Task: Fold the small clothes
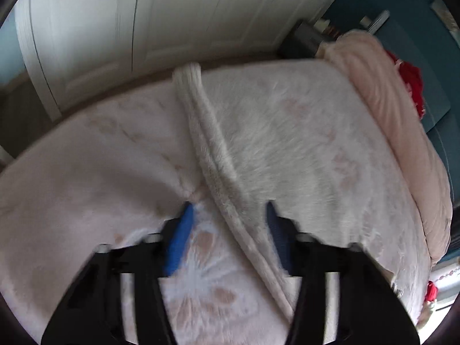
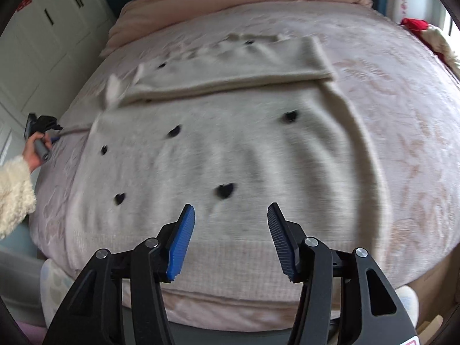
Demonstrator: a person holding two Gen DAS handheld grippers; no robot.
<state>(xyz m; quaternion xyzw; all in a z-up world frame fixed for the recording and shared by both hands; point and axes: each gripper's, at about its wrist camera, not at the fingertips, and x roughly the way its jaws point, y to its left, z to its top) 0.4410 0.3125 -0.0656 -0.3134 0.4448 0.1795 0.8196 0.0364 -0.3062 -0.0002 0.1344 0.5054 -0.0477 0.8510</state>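
Right gripper (image 2: pixel 231 218), fingers apart, hangs over cream sweater (image 2: pixel 230 155) at bed's (image 2: pixel 402 143) near edge. Left gripper (image 1: pixel 228 215) fingers apart astride its sleeve (image 1: pixel 207 132). White wardrobe (image 2: pixel 43 43) stands beside the bed's left edge.

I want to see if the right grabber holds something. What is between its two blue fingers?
Nothing is pinched. In the right wrist view the right gripper stands open above the cream sweater, whose fabric shows through the gap.

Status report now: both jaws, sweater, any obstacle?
Left gripper open over a sleeve. Right gripper open, empty. Sweater partly folded. No obstacle seen.
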